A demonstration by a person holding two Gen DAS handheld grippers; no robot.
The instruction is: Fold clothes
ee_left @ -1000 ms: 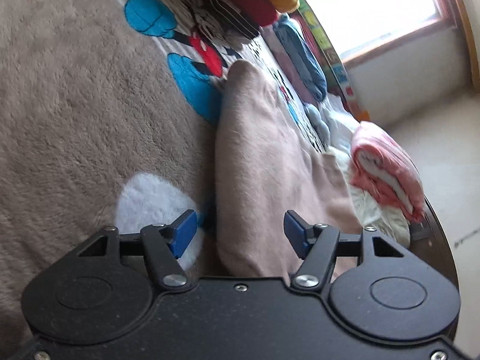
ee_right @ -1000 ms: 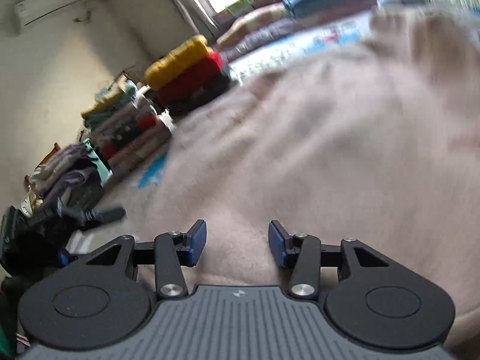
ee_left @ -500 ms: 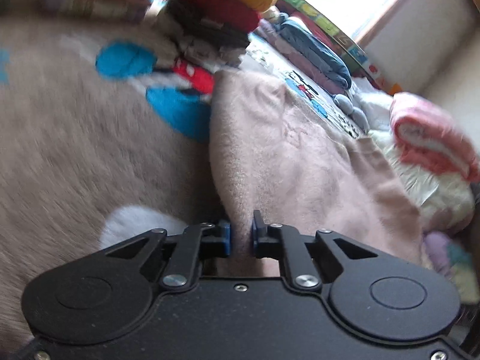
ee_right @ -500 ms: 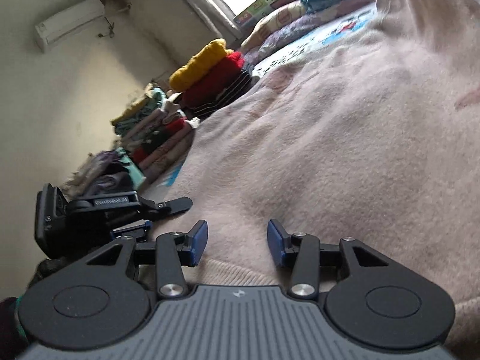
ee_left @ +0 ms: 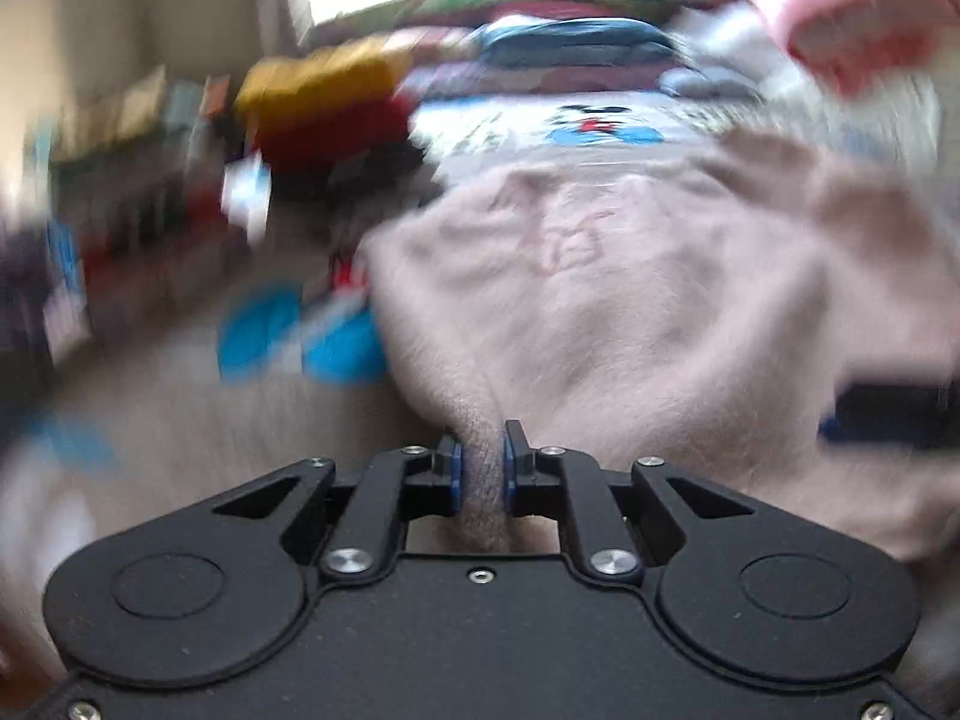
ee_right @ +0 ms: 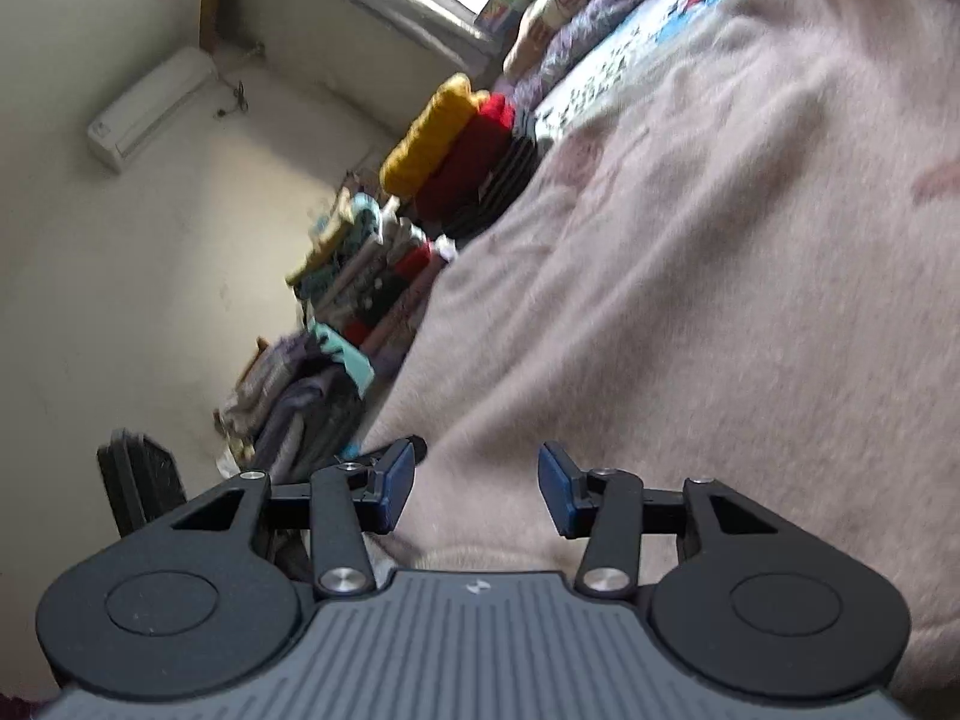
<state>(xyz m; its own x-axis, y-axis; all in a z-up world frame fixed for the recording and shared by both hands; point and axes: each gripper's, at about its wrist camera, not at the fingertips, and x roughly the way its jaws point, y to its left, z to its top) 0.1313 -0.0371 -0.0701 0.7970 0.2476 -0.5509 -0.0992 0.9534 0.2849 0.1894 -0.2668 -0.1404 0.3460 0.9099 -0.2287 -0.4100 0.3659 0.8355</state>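
Left tongs (ee_left: pixel 480 474) pinching pink sweater (ee_left: pixel 630 300); right tongs (ee_right: pixel 477 492) apart above it

We find no readable text, number or brand name in either view. The right gripper (ee_right: pixel 477 489) carries one small pale emblem on its ribbed grey housing, too small for us to resolve into letters. The pink sweater (ee_left: pixel 600 300) bears a darker pink stitched motif on its front, blurred beyond reading. The cartoon-print blanket (ee_left: pixel 600 123) shows figures only; we see no lettering there.
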